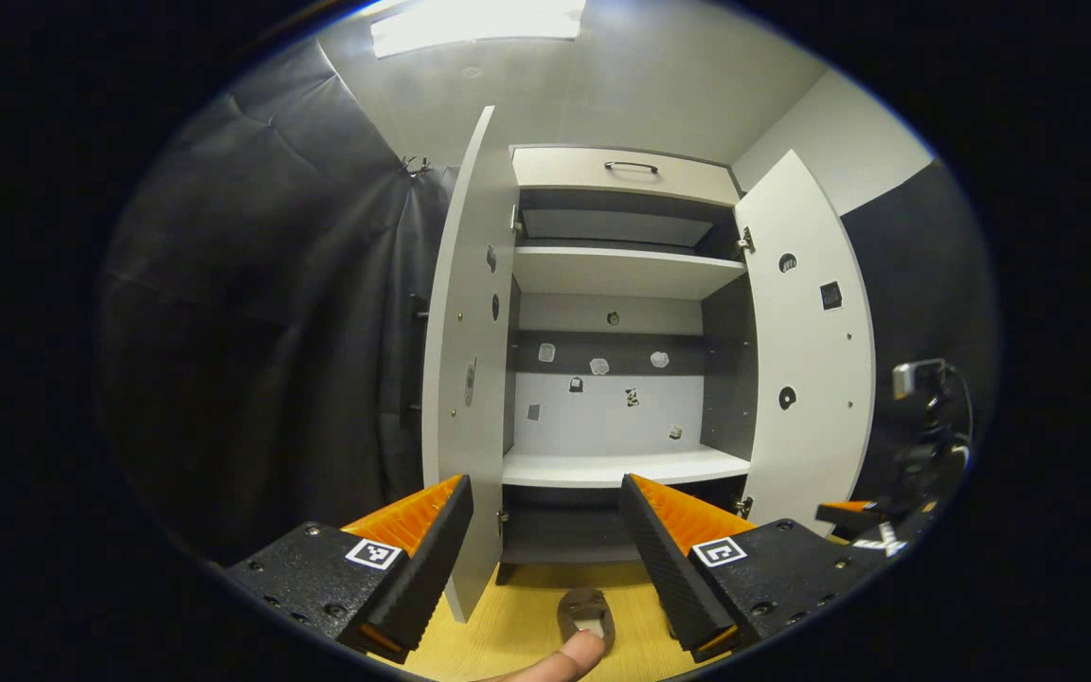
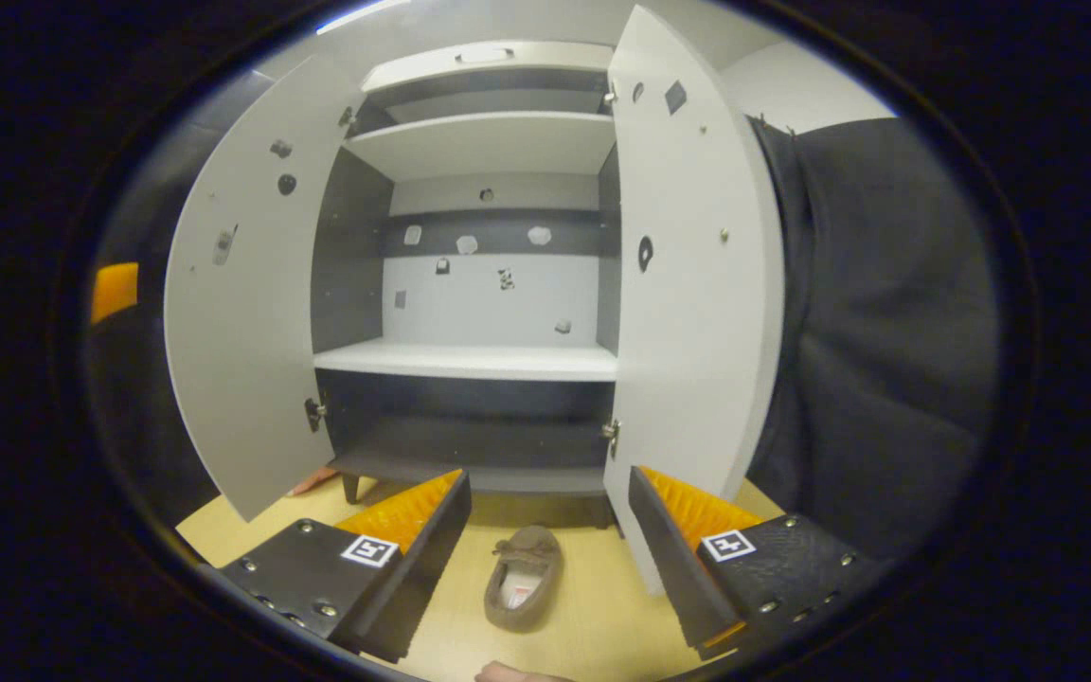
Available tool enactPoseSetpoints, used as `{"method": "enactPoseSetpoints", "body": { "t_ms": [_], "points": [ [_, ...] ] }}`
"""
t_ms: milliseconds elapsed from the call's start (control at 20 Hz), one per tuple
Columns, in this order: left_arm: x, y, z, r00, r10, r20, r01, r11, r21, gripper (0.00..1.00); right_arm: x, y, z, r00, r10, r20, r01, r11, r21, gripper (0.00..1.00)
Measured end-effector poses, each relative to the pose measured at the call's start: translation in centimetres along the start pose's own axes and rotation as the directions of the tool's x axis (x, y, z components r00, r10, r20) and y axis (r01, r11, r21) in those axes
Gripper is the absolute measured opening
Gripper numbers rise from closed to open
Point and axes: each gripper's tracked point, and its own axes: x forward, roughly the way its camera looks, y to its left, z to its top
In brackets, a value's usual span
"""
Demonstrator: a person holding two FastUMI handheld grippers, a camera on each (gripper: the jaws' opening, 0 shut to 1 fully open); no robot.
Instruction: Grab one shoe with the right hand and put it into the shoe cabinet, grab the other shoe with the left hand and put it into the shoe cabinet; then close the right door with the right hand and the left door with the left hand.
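Both sets of jaws are spread wide with nothing in them. In the right gripper view the right gripper (image 2: 545,530) sits low over the floor (image 2: 602,625), and a brown shoe (image 2: 524,578) lies on the floor right between its fingers, at 6 o'clock, toe pointing toward the cabinet (image 2: 479,284). Not touching either finger. A bit of a hand (image 2: 517,673) peeks in at the very bottom edge.

In the left gripper view the left gripper (image 1: 545,540) is also gaping, and a shoe (image 1: 586,614) sits on the floor (image 1: 517,625) at 6 o'clock between the fingers, with a fingertip (image 1: 569,655) right at it from below. Can't tell if it's the same shoe or the other one.

Cabinet (image 1: 621,322) is dead ahead at 12 o'clock, both doors swung open. Left door (image 1: 460,360) stands at 10 o'clock, right door (image 1: 806,350) at 2. The shelf (image 1: 621,466) in the middle has no shoes on it, same for the upper shelf (image 1: 621,270) and the dark bottom compartment (image 1: 560,530). Just small stickers on the back wall. There's a drawer (image 1: 626,170) with a handle on top.

In the left gripper view, the other gripper (image 1: 863,526) shows at 4 o'clock, with a camera on a stand (image 1: 920,379) at 3. Dark cloth (image 1: 271,313) hangs at 9 o'clock.
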Motion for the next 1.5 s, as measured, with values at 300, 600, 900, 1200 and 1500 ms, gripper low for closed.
{"method": "enactPoseSetpoints", "body": {
  "t_ms": [300, 600, 900, 1200, 1500],
  "points": [
    [0.0, 0.3, -0.6, 1.000, -0.007, 0.005, 0.007, 1.000, -0.016, 0.96, 5.1, 2.5, -9.8, 0.984, 0.018, -0.177, -0.022, 0.999, -0.024, 1.00],
    [1.8, 0.9, -0.3, 1.000, 0.010, 0.030, -0.010, 1.000, 0.000, 0.95, 7.9, 5.4, -17.9, 0.940, 0.067, -0.333, -0.060, 0.998, 0.031, 0.96],
    [5.3, 0.2, 0.3, 0.999, -0.005, 0.051, 0.005, 1.000, 0.001, 0.96, 11.8, 5.6, -21.8, 0.907, 0.065, -0.415, -0.015, 0.992, 0.121, 0.75],
    [9.2, -0.8, 1.4, 0.996, -0.049, 0.073, 0.051, 0.998, -0.030, 0.96, 14.8, 6.3, -23.8, 0.894, 0.082, -0.441, 0.000, 0.983, 0.183, 0.53],
    [12.3, -2.4, 0.2, 0.990, -0.118, 0.072, 0.122, 0.991, -0.050, 0.96, 15.7, 6.0, -24.2, 0.915, 0.083, -0.394, -0.013, 0.984, 0.177, 0.05]
  ]
}}
